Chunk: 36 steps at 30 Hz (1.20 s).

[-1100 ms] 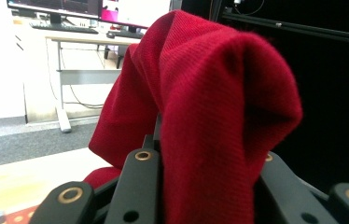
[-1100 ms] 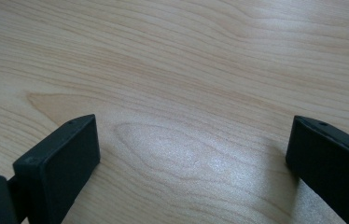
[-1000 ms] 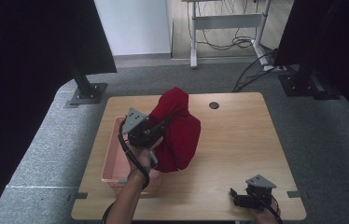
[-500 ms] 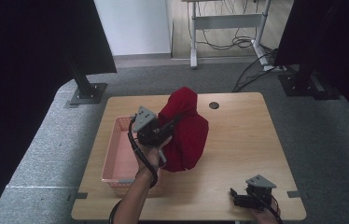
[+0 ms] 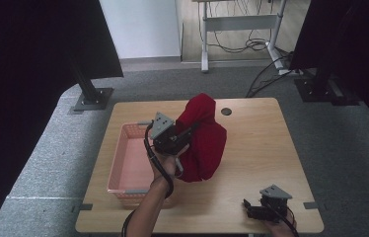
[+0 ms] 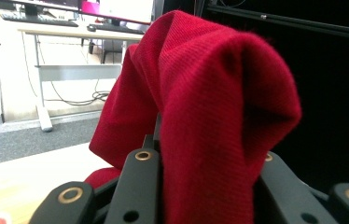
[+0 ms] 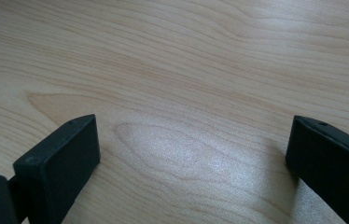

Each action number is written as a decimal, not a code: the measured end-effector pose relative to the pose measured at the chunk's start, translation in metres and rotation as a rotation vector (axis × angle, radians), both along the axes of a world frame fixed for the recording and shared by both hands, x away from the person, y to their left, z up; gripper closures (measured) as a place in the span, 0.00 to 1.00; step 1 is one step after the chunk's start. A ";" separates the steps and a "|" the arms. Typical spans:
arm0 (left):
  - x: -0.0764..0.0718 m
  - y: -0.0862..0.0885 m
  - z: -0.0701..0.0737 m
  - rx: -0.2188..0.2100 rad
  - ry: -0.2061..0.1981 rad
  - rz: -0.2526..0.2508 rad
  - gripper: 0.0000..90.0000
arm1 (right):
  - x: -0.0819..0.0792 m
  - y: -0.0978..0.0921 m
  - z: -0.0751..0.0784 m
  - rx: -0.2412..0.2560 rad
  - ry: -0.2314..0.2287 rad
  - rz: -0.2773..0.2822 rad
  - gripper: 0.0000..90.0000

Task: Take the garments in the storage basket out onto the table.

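Where the left gripper pinches, ribbed (red) cloth

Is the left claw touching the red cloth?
Touching. In the left gripper view the red cloth is pinched between the left claw's black jaws and drapes over them.

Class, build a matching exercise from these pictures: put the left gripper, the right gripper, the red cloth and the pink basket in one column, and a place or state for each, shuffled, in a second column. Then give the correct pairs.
Column one:
1. left gripper
2. right gripper
3. red cloth
4. pink basket

Column two:
A. sits on the left part of the table
B. jaws wide apart over bare wood, near the table's front right corner
C. hangs draped, lifted above the table
D. jaws closed on fabric

Pairs: 1-D, 2-B, 3-C, 4-A
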<state>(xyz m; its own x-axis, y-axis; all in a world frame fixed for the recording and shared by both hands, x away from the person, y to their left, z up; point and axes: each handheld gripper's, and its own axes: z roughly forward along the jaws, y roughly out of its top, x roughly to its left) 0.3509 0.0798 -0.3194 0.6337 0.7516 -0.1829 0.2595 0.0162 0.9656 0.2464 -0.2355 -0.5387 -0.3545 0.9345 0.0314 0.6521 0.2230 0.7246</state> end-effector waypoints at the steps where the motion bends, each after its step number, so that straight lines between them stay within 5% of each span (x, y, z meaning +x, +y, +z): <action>1: 0.000 -0.002 -0.001 0.004 0.000 -0.002 0.82 | 0.000 0.000 0.000 0.000 0.000 0.000 0.03; 36: 0.009 -0.039 -0.039 0.026 0.076 -0.049 0.82 | 0.000 0.000 0.000 -0.001 -0.001 0.001 0.03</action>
<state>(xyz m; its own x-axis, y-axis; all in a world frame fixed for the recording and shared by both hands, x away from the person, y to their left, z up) 0.3596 0.0403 -0.3583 0.6551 0.7250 -0.2127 0.3315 -0.0228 0.9432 0.2464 -0.2356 -0.5387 -0.3552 0.9343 0.0308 0.6516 0.2238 0.7248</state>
